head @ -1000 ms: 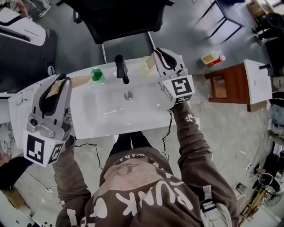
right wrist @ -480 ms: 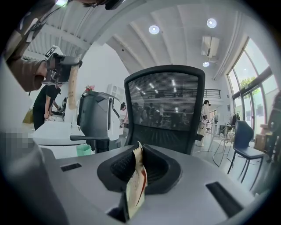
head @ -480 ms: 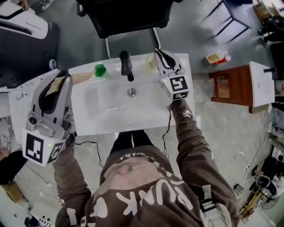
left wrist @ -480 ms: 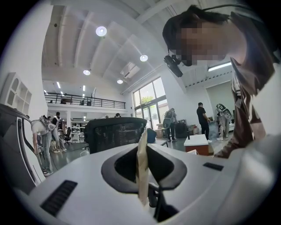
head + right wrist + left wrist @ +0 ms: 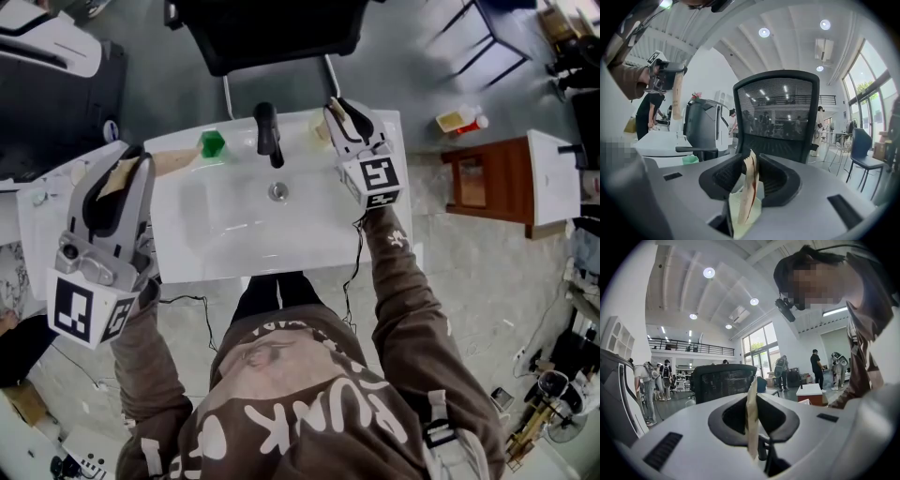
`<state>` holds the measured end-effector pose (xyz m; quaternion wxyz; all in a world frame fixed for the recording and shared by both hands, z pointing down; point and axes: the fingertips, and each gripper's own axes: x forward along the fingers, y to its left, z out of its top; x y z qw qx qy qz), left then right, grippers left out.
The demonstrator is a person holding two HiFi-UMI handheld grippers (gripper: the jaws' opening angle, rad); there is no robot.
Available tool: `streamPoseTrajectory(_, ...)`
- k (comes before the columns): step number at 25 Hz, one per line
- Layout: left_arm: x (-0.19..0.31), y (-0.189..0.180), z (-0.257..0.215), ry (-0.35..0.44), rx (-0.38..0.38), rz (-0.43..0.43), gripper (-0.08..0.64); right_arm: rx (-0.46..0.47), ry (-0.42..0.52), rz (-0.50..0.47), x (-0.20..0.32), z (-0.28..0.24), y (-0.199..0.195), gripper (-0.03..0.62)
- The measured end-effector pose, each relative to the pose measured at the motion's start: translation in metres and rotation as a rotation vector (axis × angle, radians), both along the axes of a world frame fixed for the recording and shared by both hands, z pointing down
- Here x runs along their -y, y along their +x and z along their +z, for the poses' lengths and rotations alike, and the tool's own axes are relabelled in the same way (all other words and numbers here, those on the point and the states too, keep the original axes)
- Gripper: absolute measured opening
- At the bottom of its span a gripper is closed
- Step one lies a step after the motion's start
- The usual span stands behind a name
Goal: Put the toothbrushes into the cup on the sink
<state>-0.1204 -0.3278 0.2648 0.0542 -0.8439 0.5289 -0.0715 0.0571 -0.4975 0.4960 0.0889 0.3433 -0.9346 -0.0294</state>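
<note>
closest to me, my left gripper is clenched on the second toothbrush. it is a thin one in tan paper wrap, pinched upright between the pads. i hold it off the left edge of the sink, well apart from the cup.

further out, my right gripper sits at the sink's back right corner, and its jaws have just been opening. the first toothbrush stands between the pads with slack around it, released as far as i can judge. its lower end is down in the pale cup.

the risk i see is at that corner. the wrapped toothbrush leans close to one pad, so a crooked pull back could drag it out again or tip the cup, which looks light, off the sink's rim. the cup also looks narrow, so bringing the second toothbrush in could knock the first.

the right gripper view shows the toothbrush inside the cup's mouth. the head view hides that under the gripper body and shows only a pale sliver of cup. the head view gives the layout instead: the faucet and a green block along the back rim, and the office chair beyond the sink.
</note>
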Motion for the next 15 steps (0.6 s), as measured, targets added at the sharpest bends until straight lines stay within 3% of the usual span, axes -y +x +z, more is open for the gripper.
streamPoseTrajectory(2, 0.0, 0.0, 0.0, 0.001, -0.001, 0.001, 0.049, 0.015, -0.004, -0.015, -0.002, -0.002, -0.001, 0.171)
streamPoseTrajectory(10, 0.0, -0.001, 0.001, 0.0, -0.008, 0.004, 0.049, 0.037, 0.033, -0.033, -0.012, -0.028, 0.001, 0.28)
streamPoseTrajectory(15, 0.005, -0.003, 0.008, -0.005, -0.023, 0.01, 0.049, 0.061, 0.139, 0.005, -0.032, -0.083, 0.021, 0.322)
